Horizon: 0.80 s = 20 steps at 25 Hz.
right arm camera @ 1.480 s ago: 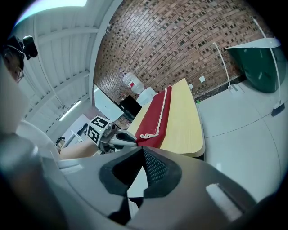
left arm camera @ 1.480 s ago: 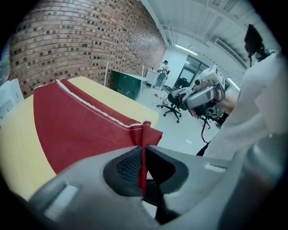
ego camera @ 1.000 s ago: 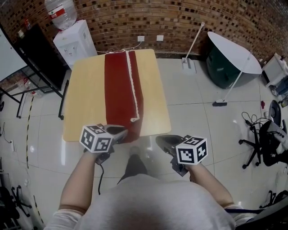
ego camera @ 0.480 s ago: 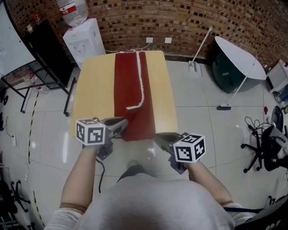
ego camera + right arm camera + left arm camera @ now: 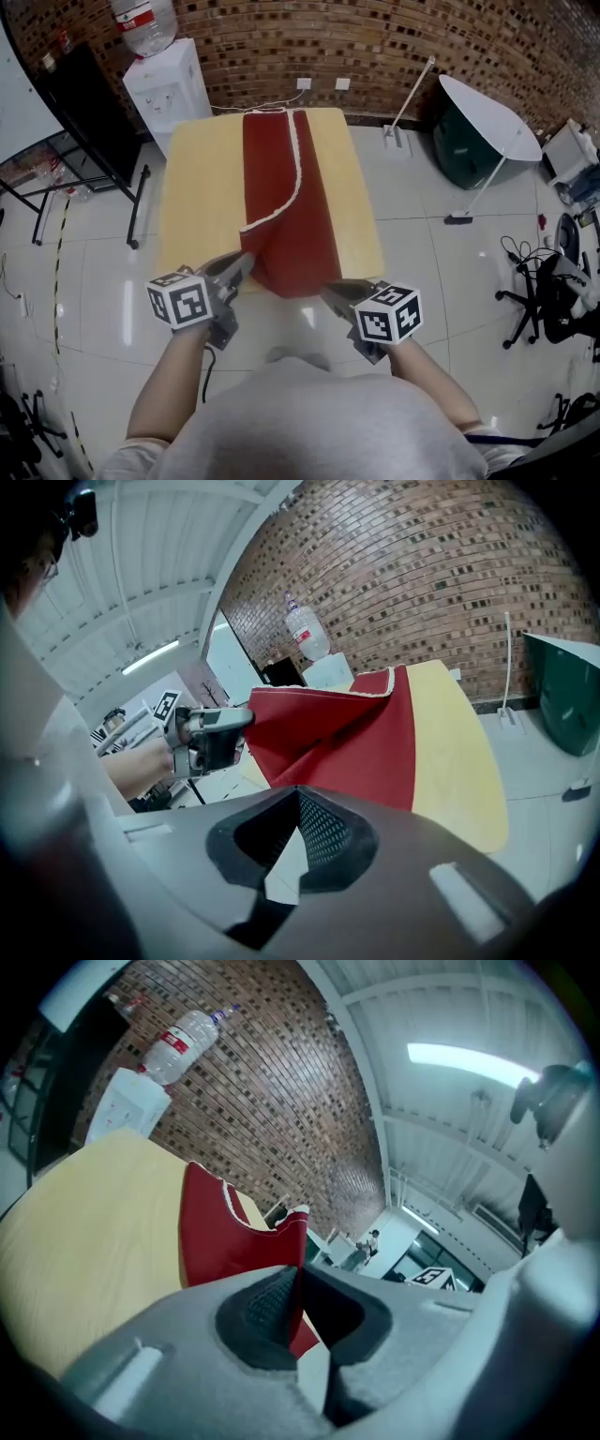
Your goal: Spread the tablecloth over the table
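Note:
A dark red tablecloth with a white trim lies as a folded strip down the middle of the yellow wooden table. My left gripper is at the table's near edge, shut on the cloth's trimmed corner and holding it raised to the left. Its jaws have just been closing, and a thin red fold sits between the pads. My right gripper is shut beside the cloth's near right corner. No cloth shows between its pads. The red cloth rises just beyond them.
A white water dispenser stands behind the table's far left corner, with a black rack to its left. At the right are a round white table and an office chair. Shiny tiled floor surrounds the table.
The left gripper moved left and up, dragging the cloth's top layer and its trim leftward, so the near end now spreads wider. The right gripper shifted slightly toward the cloth's corner.

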Each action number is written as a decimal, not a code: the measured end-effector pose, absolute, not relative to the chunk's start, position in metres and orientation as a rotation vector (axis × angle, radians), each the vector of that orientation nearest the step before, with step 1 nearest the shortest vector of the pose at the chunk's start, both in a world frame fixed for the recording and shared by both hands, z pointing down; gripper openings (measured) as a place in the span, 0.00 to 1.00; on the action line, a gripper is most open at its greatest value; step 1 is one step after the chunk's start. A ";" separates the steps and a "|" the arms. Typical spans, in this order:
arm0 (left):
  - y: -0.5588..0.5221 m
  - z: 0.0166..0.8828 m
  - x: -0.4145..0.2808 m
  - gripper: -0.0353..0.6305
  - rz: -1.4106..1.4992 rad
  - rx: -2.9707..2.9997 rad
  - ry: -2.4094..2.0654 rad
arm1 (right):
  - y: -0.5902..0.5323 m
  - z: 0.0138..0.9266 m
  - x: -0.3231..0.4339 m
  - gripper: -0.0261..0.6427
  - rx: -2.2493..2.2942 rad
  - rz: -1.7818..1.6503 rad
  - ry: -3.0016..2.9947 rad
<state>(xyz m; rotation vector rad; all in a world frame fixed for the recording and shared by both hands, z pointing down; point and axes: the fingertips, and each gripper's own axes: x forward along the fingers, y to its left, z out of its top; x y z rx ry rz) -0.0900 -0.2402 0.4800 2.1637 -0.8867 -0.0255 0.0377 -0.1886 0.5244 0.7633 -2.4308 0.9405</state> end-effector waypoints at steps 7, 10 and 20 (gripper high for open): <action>-0.220 0.496 -0.135 0.06 -0.218 1.978 -1.093 | -0.170 0.557 -0.028 0.04 0.633 0.916 -2.364; -0.209 0.506 -0.147 0.06 -0.205 1.947 -1.157 | -0.168 0.567 -0.044 0.10 0.615 0.882 -2.349; -0.200 0.517 -0.167 0.06 -0.218 1.905 -1.103 | -0.172 0.589 -0.092 0.34 0.585 0.564 -2.269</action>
